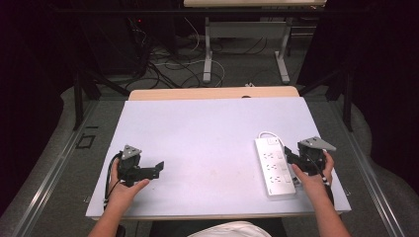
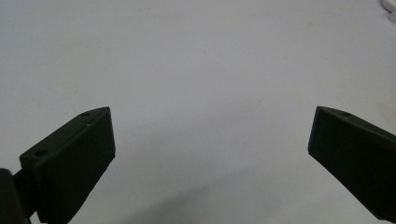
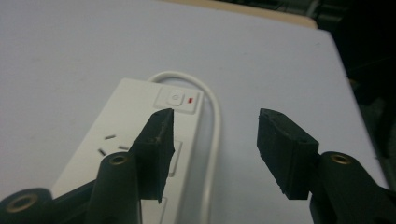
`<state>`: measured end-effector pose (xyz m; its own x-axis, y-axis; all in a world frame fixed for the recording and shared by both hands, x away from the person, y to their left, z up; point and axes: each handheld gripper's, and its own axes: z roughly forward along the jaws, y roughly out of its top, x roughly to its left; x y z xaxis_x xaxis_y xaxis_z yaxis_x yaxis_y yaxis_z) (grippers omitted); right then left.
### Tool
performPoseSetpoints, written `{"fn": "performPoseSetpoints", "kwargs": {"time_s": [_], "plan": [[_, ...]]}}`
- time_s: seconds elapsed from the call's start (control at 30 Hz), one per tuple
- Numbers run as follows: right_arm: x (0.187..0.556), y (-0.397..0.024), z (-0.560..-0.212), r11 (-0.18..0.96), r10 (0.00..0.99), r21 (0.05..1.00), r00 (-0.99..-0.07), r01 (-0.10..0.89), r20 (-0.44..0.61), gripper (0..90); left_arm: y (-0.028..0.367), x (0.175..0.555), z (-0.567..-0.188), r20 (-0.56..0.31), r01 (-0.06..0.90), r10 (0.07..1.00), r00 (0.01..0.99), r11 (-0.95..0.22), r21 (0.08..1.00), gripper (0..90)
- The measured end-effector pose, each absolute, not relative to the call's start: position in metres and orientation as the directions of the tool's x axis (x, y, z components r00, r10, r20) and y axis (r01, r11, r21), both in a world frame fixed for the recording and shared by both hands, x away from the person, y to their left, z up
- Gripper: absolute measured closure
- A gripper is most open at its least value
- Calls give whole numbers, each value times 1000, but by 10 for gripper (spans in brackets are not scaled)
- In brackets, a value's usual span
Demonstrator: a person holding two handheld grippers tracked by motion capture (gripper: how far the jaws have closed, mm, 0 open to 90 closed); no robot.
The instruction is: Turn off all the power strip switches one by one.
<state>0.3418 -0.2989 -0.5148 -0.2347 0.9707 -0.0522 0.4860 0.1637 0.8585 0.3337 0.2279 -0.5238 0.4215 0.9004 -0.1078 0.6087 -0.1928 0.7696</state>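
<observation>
On the right side of the white table (image 1: 197,143) we find the white power strip (image 1: 274,169) lying flat, its cable (image 3: 212,116) looping round the far end by the switch (image 3: 177,100). Our right gripper (image 3: 215,140) sits at the strip's right edge with jaws about half apart, one jaw over the strip's top and the other beyond the cable, gripping nothing. Our left gripper (image 1: 157,169) rests well apart on the table's left side, its jaws wide over bare tabletop.
</observation>
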Motion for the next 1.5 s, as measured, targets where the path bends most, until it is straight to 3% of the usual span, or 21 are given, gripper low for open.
{"fn": "performPoseSetpoints", "kwargs": {"time_s": [0.2, 0.57, 1.17, 1.5], "plan": [[349, -292, -516, 167, 969, 839, -243, 517, -43, 467, 227, 334, -525, -105, 600, 907, 408, -179, 780, 5], [370, -274, -510, 208, 954, 768, -300, 605, -21, 695, 227, 332, -524, -114, 605, 911, 397, -166, 779, 10], [396, -272, -498, 254, 930, 701, -368, 666, 12, 888, 227, 332, -525, -104, 610, 911, 399, -179, 772, 10], [412, -268, -495, 285, 925, 664, -379, 691, -2, 900, 226, 333, -526, -108, 613, 909, 402, -179, 769, 10]]}}
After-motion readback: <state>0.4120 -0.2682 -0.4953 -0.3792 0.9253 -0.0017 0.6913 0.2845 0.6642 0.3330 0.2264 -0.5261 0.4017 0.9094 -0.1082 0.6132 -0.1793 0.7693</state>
